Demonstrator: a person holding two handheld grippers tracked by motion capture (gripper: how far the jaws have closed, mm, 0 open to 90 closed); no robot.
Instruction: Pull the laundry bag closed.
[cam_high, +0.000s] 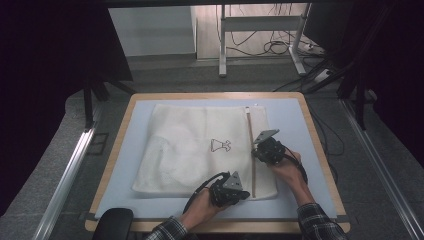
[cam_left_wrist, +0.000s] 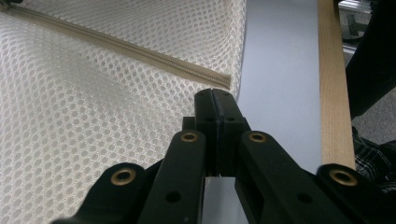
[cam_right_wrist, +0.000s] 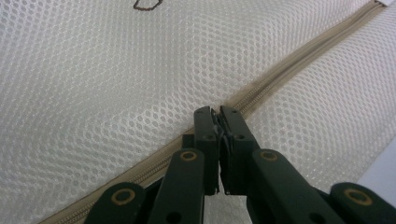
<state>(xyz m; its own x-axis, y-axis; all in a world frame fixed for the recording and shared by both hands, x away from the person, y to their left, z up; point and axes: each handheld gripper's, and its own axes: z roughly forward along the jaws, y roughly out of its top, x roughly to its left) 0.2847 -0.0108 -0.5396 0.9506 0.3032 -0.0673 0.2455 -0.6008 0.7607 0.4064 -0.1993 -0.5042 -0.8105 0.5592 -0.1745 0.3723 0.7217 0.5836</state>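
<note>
Here, left gripper: jaws closed on the bag corner, anchoring it.
Right gripper: jaws clamped at the zipper, seemingly on its slider.

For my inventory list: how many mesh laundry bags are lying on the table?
1. The white mesh bag lies flat in the middle of the table, zipper along its right side. Another beneath it would be hidden.

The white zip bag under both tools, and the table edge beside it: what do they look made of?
The laundry bag looks like white synthetic mesh, matte: a honeycomb of small holes covers it in both gripper views. Its zipper looks like beige woven tape with fine coil teeth, probably nylon. The table rim shows pale wood grain, unvarnished-looking; it could be laminate.
</note>
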